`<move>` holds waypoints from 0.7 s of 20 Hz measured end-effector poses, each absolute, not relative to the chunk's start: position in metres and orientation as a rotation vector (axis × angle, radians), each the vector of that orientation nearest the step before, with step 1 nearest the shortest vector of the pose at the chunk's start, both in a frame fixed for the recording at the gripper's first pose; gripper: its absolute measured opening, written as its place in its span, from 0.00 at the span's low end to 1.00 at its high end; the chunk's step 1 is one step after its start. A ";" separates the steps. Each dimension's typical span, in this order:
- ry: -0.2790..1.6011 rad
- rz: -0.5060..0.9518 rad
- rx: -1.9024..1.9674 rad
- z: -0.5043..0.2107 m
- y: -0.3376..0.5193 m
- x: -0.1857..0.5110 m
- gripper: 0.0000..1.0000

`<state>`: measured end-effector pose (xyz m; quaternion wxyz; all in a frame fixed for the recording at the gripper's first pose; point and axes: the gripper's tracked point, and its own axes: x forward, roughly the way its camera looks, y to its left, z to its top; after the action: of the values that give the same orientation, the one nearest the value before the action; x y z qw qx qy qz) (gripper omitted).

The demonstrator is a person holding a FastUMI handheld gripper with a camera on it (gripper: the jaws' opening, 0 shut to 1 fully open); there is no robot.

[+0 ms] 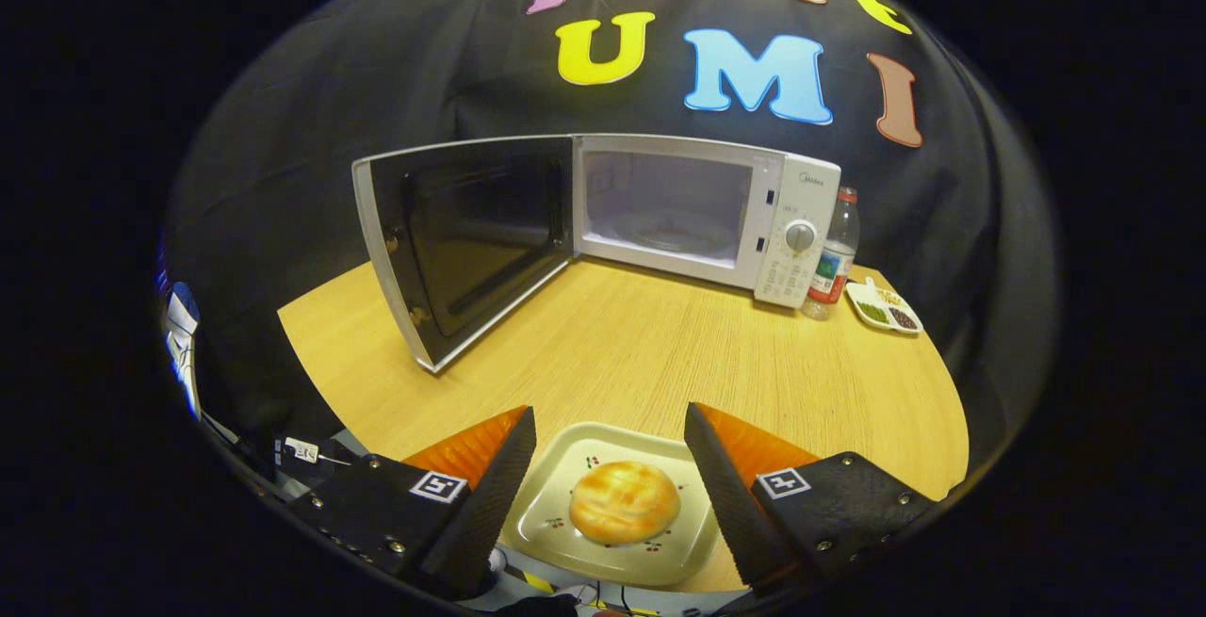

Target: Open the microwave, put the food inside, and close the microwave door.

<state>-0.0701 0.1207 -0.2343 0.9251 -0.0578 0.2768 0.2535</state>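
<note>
A white microwave [702, 212] stands at the back of the wooden table [641, 353], its door [462, 240] swung wide open to the left. Its lit cavity shows a glass turntable [674, 233]. Between my fingers lies a square cream plate [556, 513] with a round golden bun [624, 502] on it, near the table's front edge. My gripper [610, 424] is open, one finger on each side of the plate, and I cannot tell whether they touch its rim.
A plastic water bottle [835, 259] stands right of the microwave. A small divided dish [884, 308] with dark and green bits lies beside it. Cables and a tagged item [303, 452] sit below the table's front left edge.
</note>
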 end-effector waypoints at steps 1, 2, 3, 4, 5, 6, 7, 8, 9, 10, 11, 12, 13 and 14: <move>0.596 0.514 -0.115 -0.244 0.118 -0.071 0.96; 0.621 0.510 -0.110 -0.251 0.117 -0.073 0.96; 0.644 0.504 -0.108 -0.259 0.115 -0.075 0.96; 0.669 0.500 -0.109 -0.266 0.114 -0.078 0.96; 0.693 0.494 -0.111 -0.274 0.112 -0.081 0.96; 0.720 0.488 -0.111 -0.282 0.110 -0.082 0.96; 0.750 0.480 -0.110 -0.289 0.109 -0.086 0.96; 0.769 0.470 -0.109 -0.295 0.107 -0.086 0.96; 0.792 0.464 -0.104 -0.300 0.106 -0.089 0.97; 0.812 0.460 -0.101 -0.305 0.105 -0.090 0.97; 0.825 0.457 -0.097 -0.307 0.105 -0.091 0.96; 0.824 0.455 -0.094 -0.305 0.105 -0.090 0.93; 0.834 0.459 -0.101 -0.306 0.106 -0.091 0.87; 0.837 0.466 -0.107 -0.304 0.107 -0.091 0.84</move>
<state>-0.0913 0.1069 -0.3042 0.8861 -0.0517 0.4025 0.2242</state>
